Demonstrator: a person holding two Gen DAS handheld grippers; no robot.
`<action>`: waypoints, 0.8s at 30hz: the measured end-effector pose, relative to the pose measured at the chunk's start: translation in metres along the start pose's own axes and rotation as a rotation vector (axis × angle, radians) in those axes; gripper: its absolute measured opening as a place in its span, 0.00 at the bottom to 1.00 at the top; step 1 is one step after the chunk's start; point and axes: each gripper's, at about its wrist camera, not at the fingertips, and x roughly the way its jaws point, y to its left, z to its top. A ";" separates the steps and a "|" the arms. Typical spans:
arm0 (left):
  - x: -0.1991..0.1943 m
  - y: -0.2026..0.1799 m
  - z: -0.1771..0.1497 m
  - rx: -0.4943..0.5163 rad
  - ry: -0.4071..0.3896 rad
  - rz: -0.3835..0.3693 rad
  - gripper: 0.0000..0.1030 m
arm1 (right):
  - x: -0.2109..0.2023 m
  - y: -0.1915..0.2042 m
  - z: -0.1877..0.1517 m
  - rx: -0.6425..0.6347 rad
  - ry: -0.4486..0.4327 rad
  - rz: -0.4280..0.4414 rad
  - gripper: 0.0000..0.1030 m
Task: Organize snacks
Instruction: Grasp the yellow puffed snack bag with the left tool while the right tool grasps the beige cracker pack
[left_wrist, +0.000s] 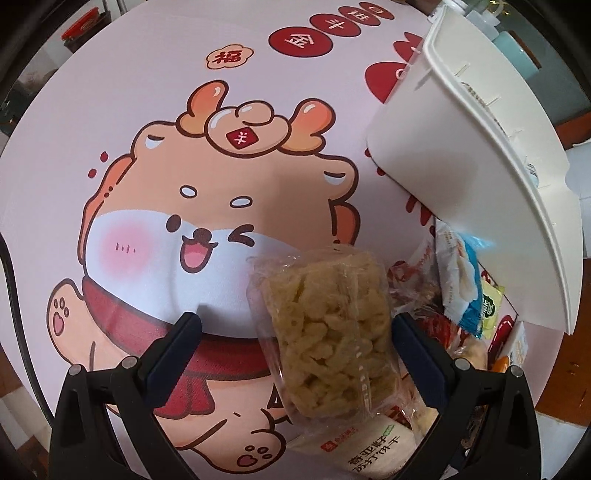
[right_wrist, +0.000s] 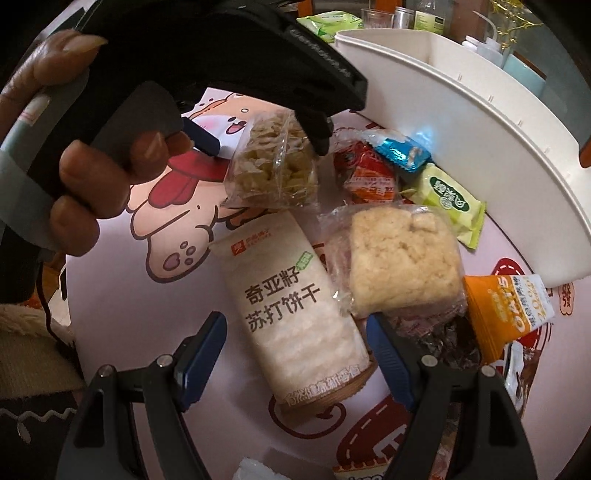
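A clear packet of yellow puffed snack (left_wrist: 325, 332) lies on the cartoon tablecloth (left_wrist: 110, 110). My left gripper (left_wrist: 297, 328) points down over it, open, one finger on each side and neither pad pressing. From the right wrist view that left gripper (right_wrist: 262, 144) straddles the same packet (right_wrist: 273, 166), a person's hand on its handle. My right gripper (right_wrist: 293, 332) is open around a long white soda cracker pack (right_wrist: 291, 295), which lies flat between the fingers. The cracker pack's end (left_wrist: 362, 450) shows below the puffed snack.
A white plastic bin (right_wrist: 443, 92) stands behind the pile to the right. Beside the crackers lie a pale rice-crisp block (right_wrist: 402, 258), an orange oats packet (right_wrist: 509, 314), a green packet (right_wrist: 450, 199), a blue one (right_wrist: 402, 151) and a red one (right_wrist: 369, 177). Bottles stand behind the bin.
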 end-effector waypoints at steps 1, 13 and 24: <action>0.002 -0.002 0.001 -0.003 -0.002 0.004 0.99 | 0.003 0.001 0.002 -0.004 0.006 -0.004 0.76; 0.017 -0.031 -0.002 0.093 -0.020 0.099 0.88 | 0.020 0.038 0.010 -0.095 0.030 -0.066 0.65; 0.013 -0.018 -0.021 0.158 0.030 0.047 0.56 | 0.024 0.088 0.006 -0.117 0.029 -0.054 0.61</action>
